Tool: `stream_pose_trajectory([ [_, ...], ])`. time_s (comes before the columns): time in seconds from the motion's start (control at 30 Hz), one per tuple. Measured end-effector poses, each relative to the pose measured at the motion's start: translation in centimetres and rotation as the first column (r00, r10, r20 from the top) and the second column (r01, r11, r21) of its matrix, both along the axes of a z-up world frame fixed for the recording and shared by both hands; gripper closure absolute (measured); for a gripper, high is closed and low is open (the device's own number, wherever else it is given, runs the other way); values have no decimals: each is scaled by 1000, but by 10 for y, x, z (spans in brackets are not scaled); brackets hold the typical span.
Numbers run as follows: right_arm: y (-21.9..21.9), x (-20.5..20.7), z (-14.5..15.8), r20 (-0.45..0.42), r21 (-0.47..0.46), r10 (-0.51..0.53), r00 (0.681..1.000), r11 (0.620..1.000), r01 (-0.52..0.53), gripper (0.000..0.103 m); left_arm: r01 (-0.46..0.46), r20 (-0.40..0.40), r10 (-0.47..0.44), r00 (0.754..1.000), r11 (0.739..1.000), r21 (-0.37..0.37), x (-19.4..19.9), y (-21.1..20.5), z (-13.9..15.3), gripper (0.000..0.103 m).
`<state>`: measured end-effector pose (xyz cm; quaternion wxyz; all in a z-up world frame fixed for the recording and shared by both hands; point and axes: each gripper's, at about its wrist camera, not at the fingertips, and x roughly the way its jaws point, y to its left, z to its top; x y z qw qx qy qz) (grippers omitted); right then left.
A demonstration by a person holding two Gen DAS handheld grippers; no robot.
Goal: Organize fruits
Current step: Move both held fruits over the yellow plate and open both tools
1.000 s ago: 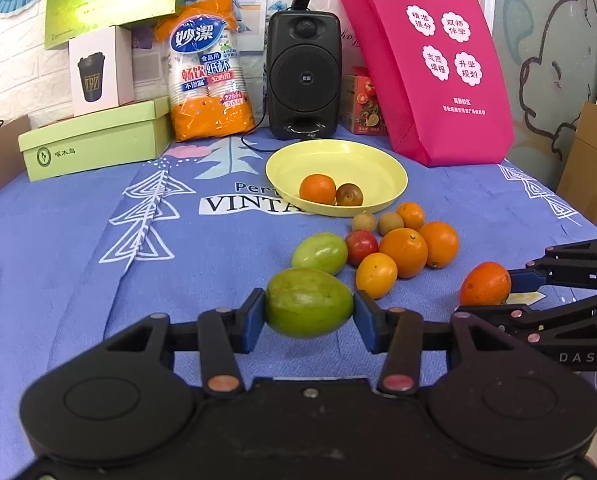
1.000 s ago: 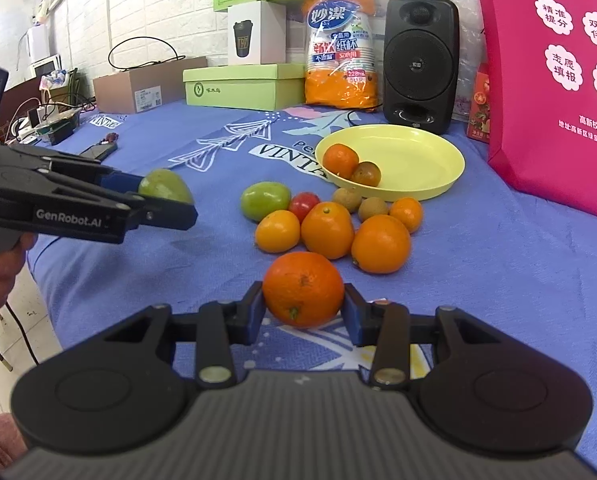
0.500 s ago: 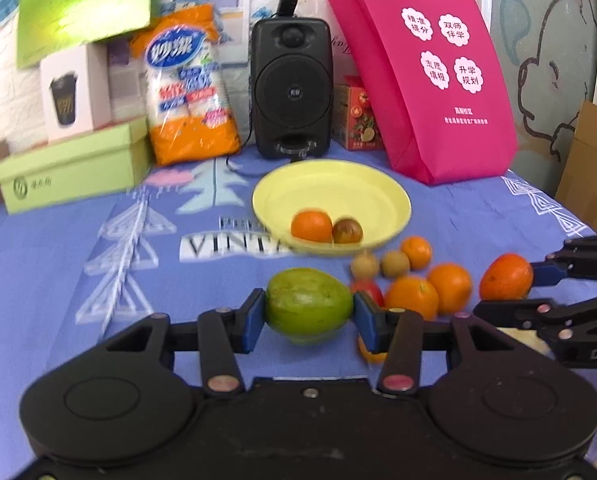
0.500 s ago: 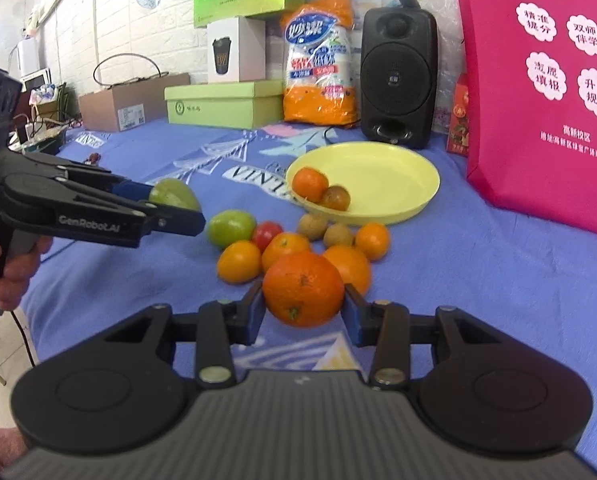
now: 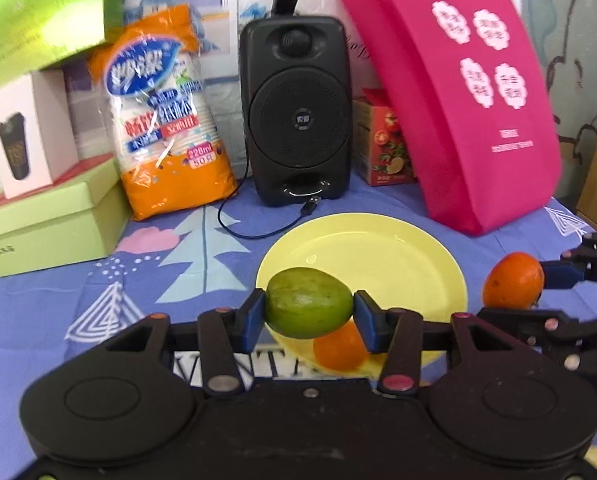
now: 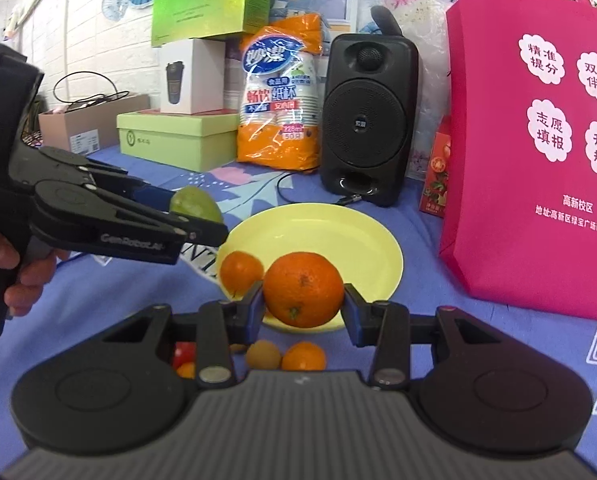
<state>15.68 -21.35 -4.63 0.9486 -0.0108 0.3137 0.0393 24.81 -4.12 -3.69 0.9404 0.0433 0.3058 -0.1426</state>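
Observation:
My left gripper (image 5: 309, 309) is shut on a green mango (image 5: 309, 302) and holds it above the near left edge of the yellow plate (image 5: 382, 252). My right gripper (image 6: 303, 290) is shut on a large orange (image 6: 303, 289) and holds it above the plate's (image 6: 338, 232) near edge. A small orange (image 6: 240, 271) lies in the plate; it also shows under the mango in the left wrist view (image 5: 340, 350). The held orange (image 5: 513, 280) shows at the right of the left wrist view. The mango (image 6: 196, 208) shows in the right wrist view.
Loose small fruits (image 6: 286, 356) lie on the blue cloth before the plate. Behind the plate stand a black speaker (image 5: 296, 120), a pink bag (image 5: 458, 112), a pack of paper cups (image 5: 166, 128) and green boxes (image 5: 46, 220). A cable (image 5: 250, 232) runs near the plate.
Both grippers have moved forward with their fruit, from over the loose fruit pile to over the plate's near edge. The plate now looks much closer in both views.

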Motion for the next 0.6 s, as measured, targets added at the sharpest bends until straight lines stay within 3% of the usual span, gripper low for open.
stream_pose_trajectory([
  [0.33, -14, 52, -29, -71, 46, -46, 996, 998, 50, 63, -8, -92, 7, 996, 1000, -11, 67, -17, -21, 56],
  [0.6, -16, 64, -45, -111, 39, -54, 992, 997, 59, 63, -32, -140, 35, 990, 999, 25, 90, -21, -41, 55],
])
